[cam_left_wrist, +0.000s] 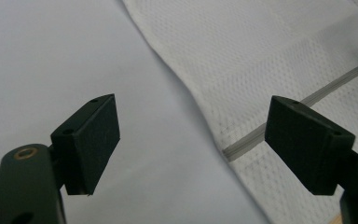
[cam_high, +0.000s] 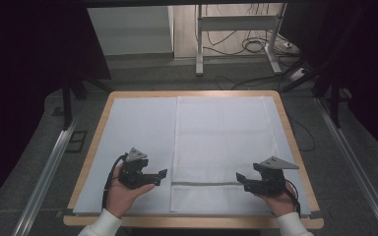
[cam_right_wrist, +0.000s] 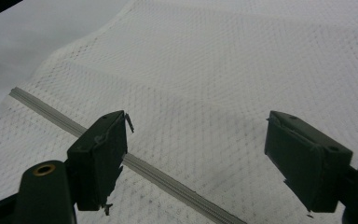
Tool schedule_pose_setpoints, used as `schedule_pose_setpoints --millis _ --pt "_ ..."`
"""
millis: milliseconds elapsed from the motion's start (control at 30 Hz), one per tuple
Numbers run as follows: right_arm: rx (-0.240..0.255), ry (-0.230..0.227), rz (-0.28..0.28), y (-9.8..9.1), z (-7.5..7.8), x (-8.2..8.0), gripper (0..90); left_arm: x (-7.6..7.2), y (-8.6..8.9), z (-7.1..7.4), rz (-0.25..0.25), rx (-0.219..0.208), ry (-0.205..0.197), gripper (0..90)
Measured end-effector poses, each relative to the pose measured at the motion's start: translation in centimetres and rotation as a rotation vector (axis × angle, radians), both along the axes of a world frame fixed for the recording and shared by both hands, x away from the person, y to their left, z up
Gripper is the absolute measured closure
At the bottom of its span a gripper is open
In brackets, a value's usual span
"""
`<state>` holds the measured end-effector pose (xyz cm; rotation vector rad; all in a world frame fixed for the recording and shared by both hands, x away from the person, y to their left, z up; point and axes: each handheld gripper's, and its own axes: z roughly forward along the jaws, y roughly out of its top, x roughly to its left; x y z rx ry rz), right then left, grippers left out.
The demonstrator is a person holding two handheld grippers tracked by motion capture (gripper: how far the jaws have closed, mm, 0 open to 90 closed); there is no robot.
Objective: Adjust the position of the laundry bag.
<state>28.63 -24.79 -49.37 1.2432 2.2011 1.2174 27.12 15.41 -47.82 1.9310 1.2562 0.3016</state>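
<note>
A white mesh cloth [cam_high: 221,147] with a grey zipper line [cam_high: 206,184] lies flat on the pale sheet that covers the table. My left gripper [cam_high: 161,176] hovers open just off the cloth's left edge, near the zipper's left end [cam_left_wrist: 235,150]. In the left gripper view the cloth [cam_left_wrist: 279,56] fills the upper right. My right gripper [cam_high: 240,180] stands open over the cloth's right side, close to the zipper [cam_right_wrist: 163,176], with mesh [cam_right_wrist: 223,70] spread beyond its jaws. Neither gripper holds anything.
The pale sheet [cam_high: 138,132] covers a wooden table whose rim [cam_high: 192,222] shows at the front. Beyond the table are a desk frame [cam_high: 199,44] and floor cables [cam_high: 256,46]. Metal rails [cam_high: 49,167] run along both sides.
</note>
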Motion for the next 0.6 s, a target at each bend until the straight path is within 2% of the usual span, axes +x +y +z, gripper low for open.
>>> schedule_pose_setpoints --millis 300,433,600 --pt "0.003 0.004 -0.004 -0.1 0.0 0.0 20.7 1.3 -1.8 -0.1 -0.012 -0.012 0.032 18.8" --pt "-0.008 0.004 -0.004 -0.3 -0.1 0.2 20.7 1.8 -2.6 -0.3 0.004 -0.01 0.049 19.9" --pt "-0.003 -0.002 -0.011 -0.5 0.0 0.2 20.8 2.1 -3.1 -0.7 -0.003 0.003 0.063 20.0"
